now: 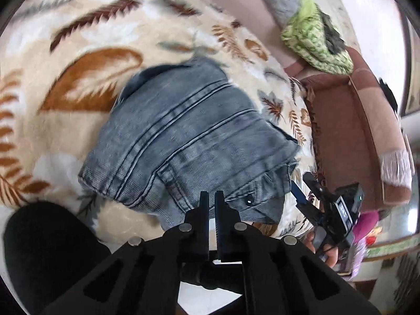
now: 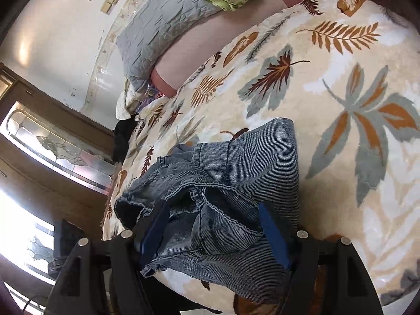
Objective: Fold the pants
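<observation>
Grey-blue denim pants (image 1: 189, 141) lie folded into a compact bundle on a cream blanket with leaf prints (image 1: 86, 52). My left gripper (image 1: 212, 197) is shut and empty, its tips just above the near edge of the pants. In the right wrist view the pants (image 2: 236, 173) lie bunched at the bed's edge. My right gripper (image 2: 214, 218) is open, its blue-padded fingers (image 2: 273, 233) straddling the waistband end without clamping it. The right gripper also shows in the left wrist view (image 1: 325, 204), beside the pants' right corner.
A green patterned cloth (image 1: 315, 42) and a grey pillow (image 2: 162, 31) lie at the head of the bed. A brown upholstered seat (image 1: 349, 131) stands beside the bed. A dark wooden cabinet with glass panels (image 2: 57, 144) stands to the left.
</observation>
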Action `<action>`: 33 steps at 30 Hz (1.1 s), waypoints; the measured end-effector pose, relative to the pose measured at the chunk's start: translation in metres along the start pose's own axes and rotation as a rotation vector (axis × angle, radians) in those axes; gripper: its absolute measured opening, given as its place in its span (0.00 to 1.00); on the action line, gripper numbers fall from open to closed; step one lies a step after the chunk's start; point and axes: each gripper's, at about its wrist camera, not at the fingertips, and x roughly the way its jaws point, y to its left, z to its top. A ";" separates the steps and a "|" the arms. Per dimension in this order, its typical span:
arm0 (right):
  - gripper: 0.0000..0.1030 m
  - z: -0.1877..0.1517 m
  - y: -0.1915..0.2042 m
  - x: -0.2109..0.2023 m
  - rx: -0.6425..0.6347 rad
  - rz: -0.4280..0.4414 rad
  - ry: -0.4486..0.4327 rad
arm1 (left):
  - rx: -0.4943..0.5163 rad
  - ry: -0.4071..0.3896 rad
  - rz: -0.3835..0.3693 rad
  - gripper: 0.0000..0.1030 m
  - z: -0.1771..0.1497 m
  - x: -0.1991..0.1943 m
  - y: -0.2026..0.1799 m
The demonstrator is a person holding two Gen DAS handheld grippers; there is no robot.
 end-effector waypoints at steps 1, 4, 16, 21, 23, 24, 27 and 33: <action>0.72 0.000 -0.001 0.000 0.003 0.000 0.001 | -0.007 0.010 0.019 0.03 -0.001 -0.002 0.000; 0.72 -0.001 0.001 0.000 -0.003 0.033 0.013 | -0.005 0.005 0.075 0.05 -0.011 -0.010 0.004; 0.75 -0.028 0.082 0.054 -0.194 0.255 0.156 | -0.184 0.043 0.021 0.65 -0.019 0.023 0.036; 0.77 -0.029 0.090 0.088 -0.141 0.236 0.205 | -0.205 0.019 -0.026 0.26 -0.011 0.028 0.044; 0.72 -0.027 0.083 0.102 -0.061 0.291 0.242 | -0.177 0.018 -0.040 0.21 -0.009 0.028 0.041; 0.56 -0.026 0.081 0.106 -0.033 0.298 0.254 | -0.162 0.013 -0.046 0.17 -0.009 0.026 0.039; 0.09 -0.022 0.083 0.113 -0.021 0.259 0.268 | -0.119 -0.005 -0.063 0.10 -0.007 0.019 0.027; 0.06 0.004 0.102 0.050 -0.132 0.233 0.038 | 0.052 -0.008 -0.169 0.08 -0.008 -0.009 -0.035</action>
